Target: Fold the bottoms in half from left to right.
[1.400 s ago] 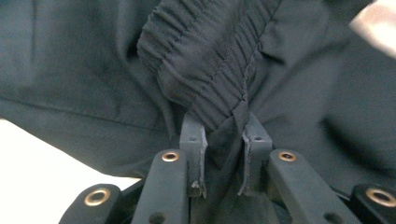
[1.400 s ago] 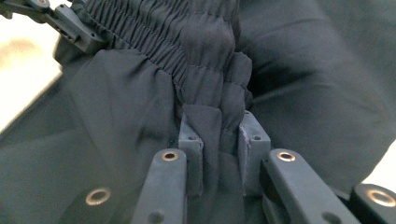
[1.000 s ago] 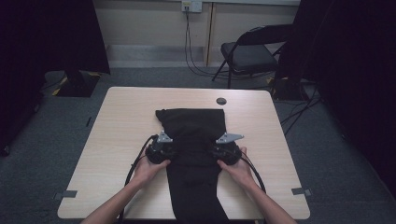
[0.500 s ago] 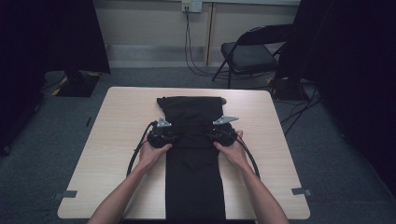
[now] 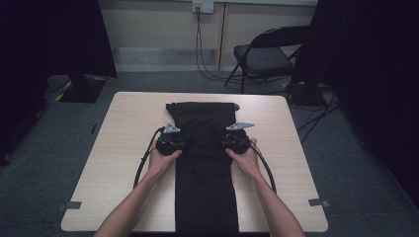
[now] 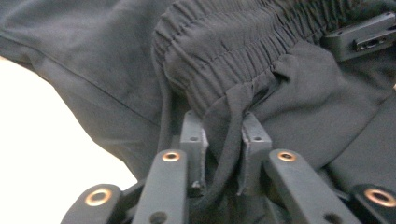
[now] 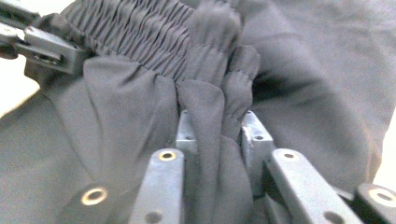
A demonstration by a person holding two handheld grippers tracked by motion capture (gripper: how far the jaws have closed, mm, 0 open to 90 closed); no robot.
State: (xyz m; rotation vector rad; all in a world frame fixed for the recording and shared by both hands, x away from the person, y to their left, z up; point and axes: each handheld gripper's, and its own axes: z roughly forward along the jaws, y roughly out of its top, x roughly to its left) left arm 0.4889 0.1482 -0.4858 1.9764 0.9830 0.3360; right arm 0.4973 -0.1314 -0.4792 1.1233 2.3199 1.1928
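High view, centre of frame: black trousers [image 5: 205, 163] lie lengthwise on the table [image 5: 123, 163], long axis running from the far middle of the tabletop down to the near edge at frame bottom. Far end folded over on itself, so the gathered waistband sits mid-length, between the two hands.

Left gripper [image 5: 170, 143], left of centre: jaws have just been closing and now pinch a fold of the trousers [image 6: 224, 135] just under the elastic waistband [image 6: 233, 42]; cloth pressed between the pads.

Right gripper [image 5: 236, 140], right of centre: jaws likewise just closing, clamped on a bunched ridge of the trousers [image 7: 205, 154] below the waistband [image 7: 135, 35].

The two grips sit level with each other, one at each side edge of the garment, so the line between them crosses the long axis squarely. Cloth lies ahead of both claws, toward frame top. Neither hand is nearer; judged, any further fold or pull must go along the long axis with both hands moving together.
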